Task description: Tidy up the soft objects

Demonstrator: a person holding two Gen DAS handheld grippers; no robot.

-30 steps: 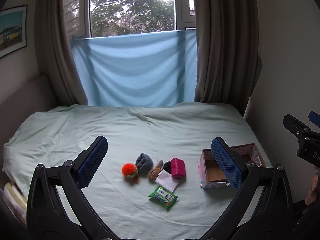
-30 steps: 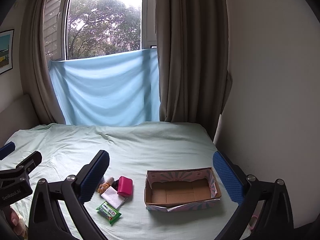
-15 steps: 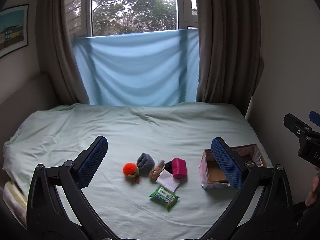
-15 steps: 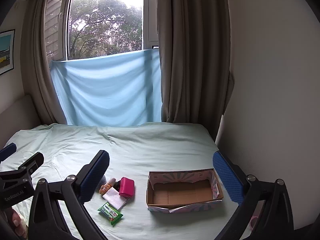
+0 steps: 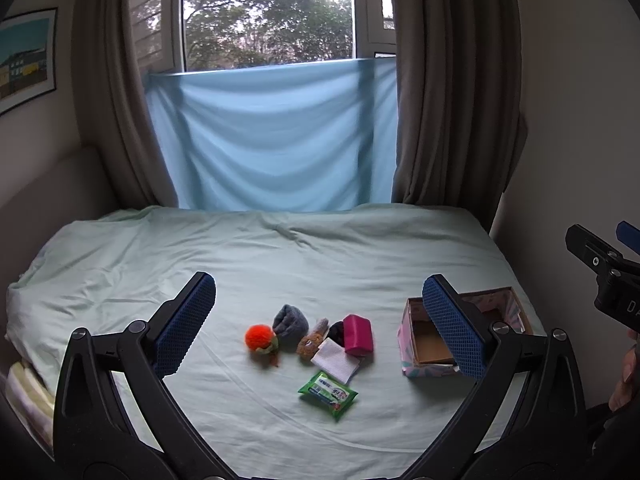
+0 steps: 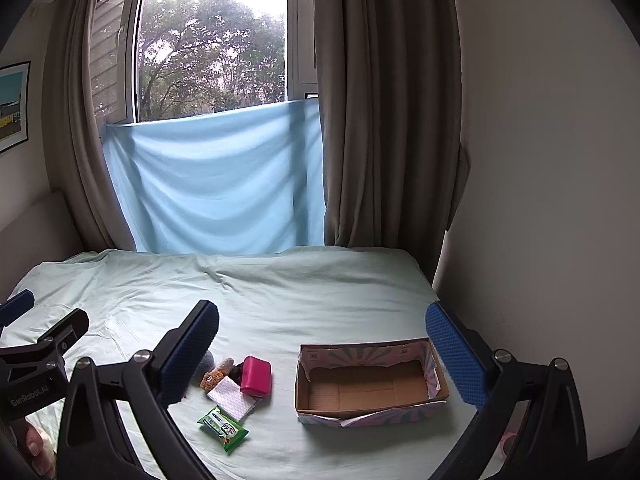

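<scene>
Soft objects lie clustered on the pale green bed (image 5: pixel 280 256): an orange pom-pom toy (image 5: pixel 261 338), a grey rolled sock (image 5: pixel 290 321), a brown plush (image 5: pixel 312 341), a magenta pouch (image 5: pixel 358 335), a white folded cloth (image 5: pixel 335 365) and a green tissue pack (image 5: pixel 328 394). An empty patterned cardboard box (image 6: pixel 368 384) stands to their right. My left gripper (image 5: pixel 320 324) is open and empty, above and short of the cluster. My right gripper (image 6: pixel 322 350) is open and empty, held short of the box. The pouch (image 6: pixel 256 376) and tissue pack (image 6: pixel 223 429) also show in the right wrist view.
A blue sheet (image 5: pixel 276 136) hangs under the window between brown curtains (image 5: pixel 448 92). A white wall (image 6: pixel 540 200) runs along the bed's right side. The bed's left edge drops off near stacked cloths (image 5: pixel 24 392).
Both views have shifted slightly; the objects sit a little lower and closer in frame. Nothing on the bed has moved, and both grippers stay open.
</scene>
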